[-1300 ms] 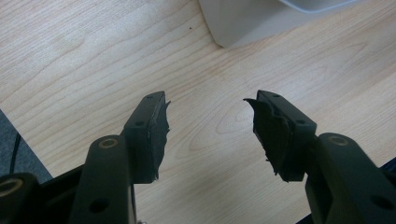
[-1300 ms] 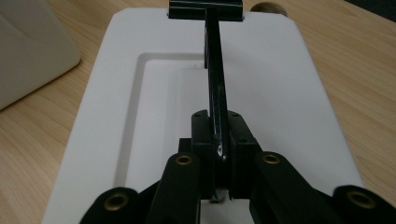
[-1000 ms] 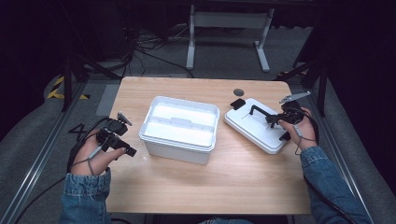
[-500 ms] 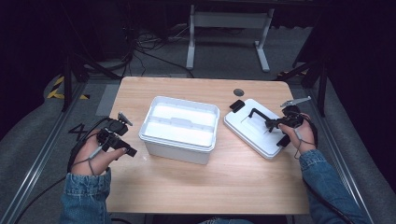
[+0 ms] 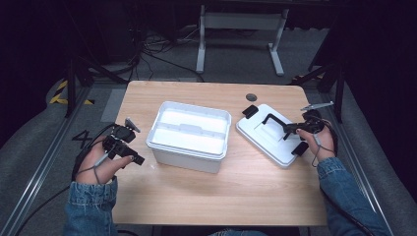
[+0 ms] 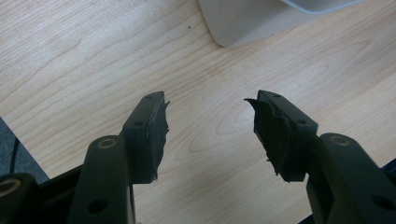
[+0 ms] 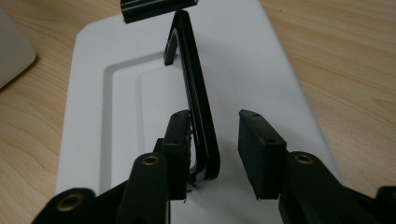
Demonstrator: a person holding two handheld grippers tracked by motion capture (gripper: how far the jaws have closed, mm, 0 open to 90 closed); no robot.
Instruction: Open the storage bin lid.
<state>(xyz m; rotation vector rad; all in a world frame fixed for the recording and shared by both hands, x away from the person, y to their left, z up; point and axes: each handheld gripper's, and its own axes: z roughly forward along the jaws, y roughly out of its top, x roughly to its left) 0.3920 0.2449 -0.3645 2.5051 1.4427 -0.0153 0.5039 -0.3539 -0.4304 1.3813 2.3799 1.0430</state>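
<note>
- Currently we see a white plastic lid [image 5: 272, 137] lying flat on the pale wood-grain table [image 5: 236, 191], to the right of the box and apart from it.
- We note the lid's smooth surface, rounded corners and stepped rectangular recess; a slim black handle [image 7: 194, 93] stands up from it, and 2 black latches sit at opposite edges.
- Our right gripper [image 5: 290, 130] has just been opening: its jaws stand spread with the handle between them, the handle close against the left pad [image 7: 180, 135] and clear of the right pad.
- Our left gripper [image 6: 208, 135] rests at the table's left edge, its 2 worn, rough-edged pads spread wide over bare wood.
- We see a white rectangular plastic box [image 5: 189, 135] at the table's centre, uncovered; a white tray insert fills its top, and we cannot tell what lies beneath.
</note>
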